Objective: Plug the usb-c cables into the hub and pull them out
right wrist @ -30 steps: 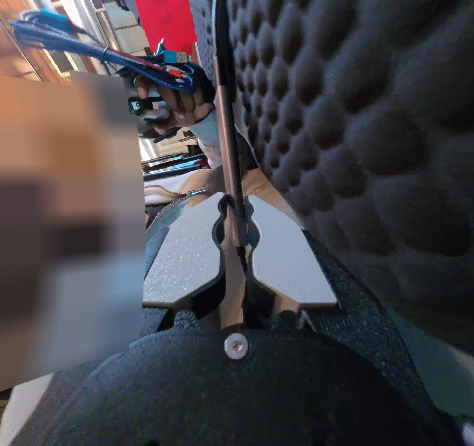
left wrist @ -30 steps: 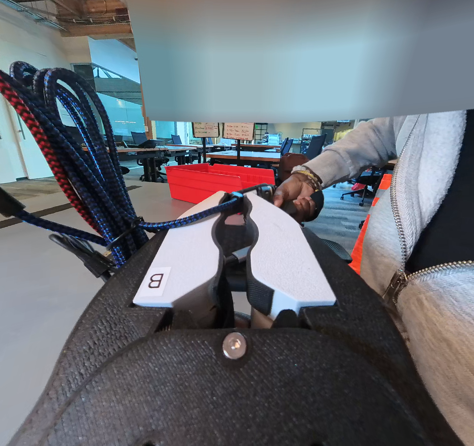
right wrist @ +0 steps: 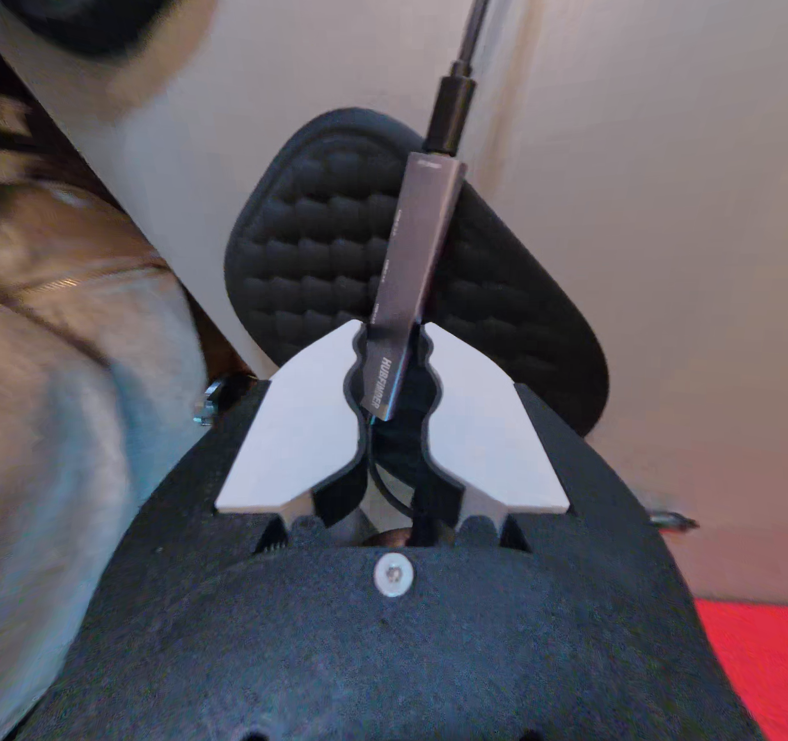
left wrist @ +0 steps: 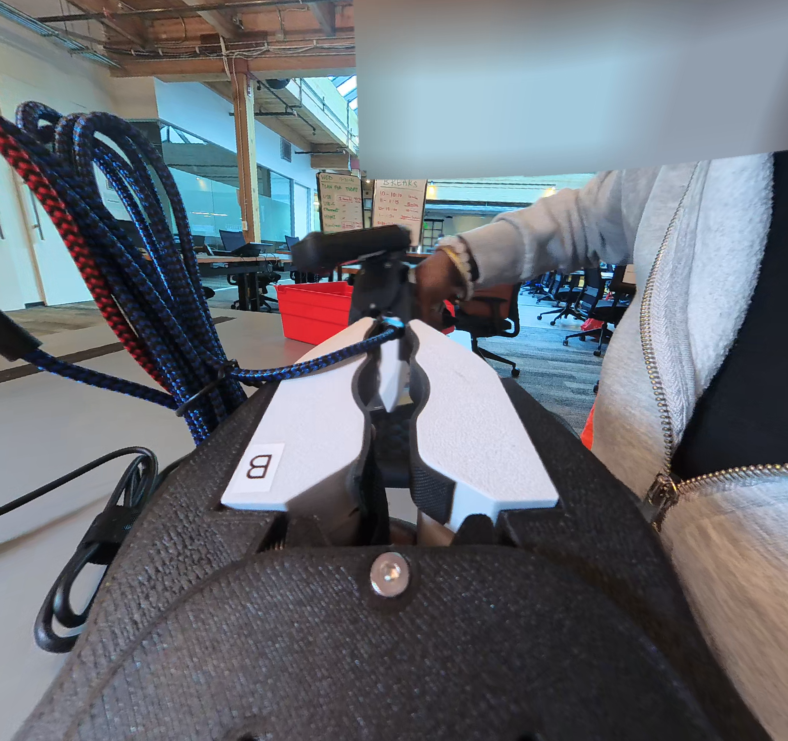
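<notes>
Against pale tabletop (right wrist: pixel 639 208), right gripper (right wrist: pixel 391 328) clamps slim dark-grey hub (right wrist: pixel 409 260).

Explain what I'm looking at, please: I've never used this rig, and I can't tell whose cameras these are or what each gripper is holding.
There is no robot arm here. A person holds a two-finger gripper in each hand, and a camera on each looks forward along its white fingers.

The left wrist view shows the left gripper pinching the end of a blue braided cable. That cable runs back to a bundle of blue and red cables on its left. Beyond it are the grey table, a red bin and the person's other hand.

The right wrist view shows the right gripper shut on a slim grey hub. A black cable leaves the hub's far end.
</notes>
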Tool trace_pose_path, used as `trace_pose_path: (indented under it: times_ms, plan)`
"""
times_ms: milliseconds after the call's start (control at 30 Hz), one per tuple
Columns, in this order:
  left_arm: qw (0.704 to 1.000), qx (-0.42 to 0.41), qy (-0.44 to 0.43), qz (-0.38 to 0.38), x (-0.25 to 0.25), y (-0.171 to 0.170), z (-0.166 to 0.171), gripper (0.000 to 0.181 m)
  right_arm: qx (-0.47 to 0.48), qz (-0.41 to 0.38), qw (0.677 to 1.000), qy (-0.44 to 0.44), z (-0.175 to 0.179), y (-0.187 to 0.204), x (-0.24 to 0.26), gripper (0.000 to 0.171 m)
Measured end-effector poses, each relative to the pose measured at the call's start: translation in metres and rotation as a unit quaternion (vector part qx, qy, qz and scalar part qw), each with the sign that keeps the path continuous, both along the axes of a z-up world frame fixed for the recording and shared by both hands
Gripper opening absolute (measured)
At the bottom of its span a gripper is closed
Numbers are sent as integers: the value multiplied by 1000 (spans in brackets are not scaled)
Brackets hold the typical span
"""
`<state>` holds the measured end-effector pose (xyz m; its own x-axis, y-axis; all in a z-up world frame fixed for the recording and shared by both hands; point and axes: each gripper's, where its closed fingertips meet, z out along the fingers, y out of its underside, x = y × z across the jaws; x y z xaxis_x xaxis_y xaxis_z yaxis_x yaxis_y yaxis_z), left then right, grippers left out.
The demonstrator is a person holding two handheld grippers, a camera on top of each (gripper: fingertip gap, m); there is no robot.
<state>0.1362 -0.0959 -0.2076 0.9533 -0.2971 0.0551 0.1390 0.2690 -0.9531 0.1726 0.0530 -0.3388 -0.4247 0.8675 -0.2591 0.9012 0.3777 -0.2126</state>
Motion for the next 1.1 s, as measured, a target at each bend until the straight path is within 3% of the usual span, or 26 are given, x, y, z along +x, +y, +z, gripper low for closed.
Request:
trace_pose_path:
  times_ms: [133,267,333,400,467,533,900,1100]
  plan:
    - [1000,-2,1,0,1,0,-1,12,-125,-82,987,-62,0,-2,-2,20]
    - [1000,-3,0,1,0,1,-1,12,-194,-111,972,-71,4,-7,-6,9]
    - [1000,-3,0,2,0,1,-1,11,-152,-93,984,-24,4,-10,-9,9]
    - [1000,-3,-2,3,-1,1,-1,11,-26,-12,998,51,5,-9,-10,9]
    - [1000,-4,-3,1,-1,1,-1,12,102,76,987,102,5,-10,-7,8]
    - [1000,-4,-2,0,-1,1,-1,11,158,120,973,114,3,-16,-4,8]
    - [1000,-1,5,6,0,1,-2,12,178,155,971,36,-6,-20,-5,9]
    - [1000,-5,4,15,-2,2,-3,12,103,104,988,42,-2,-21,-6,9]
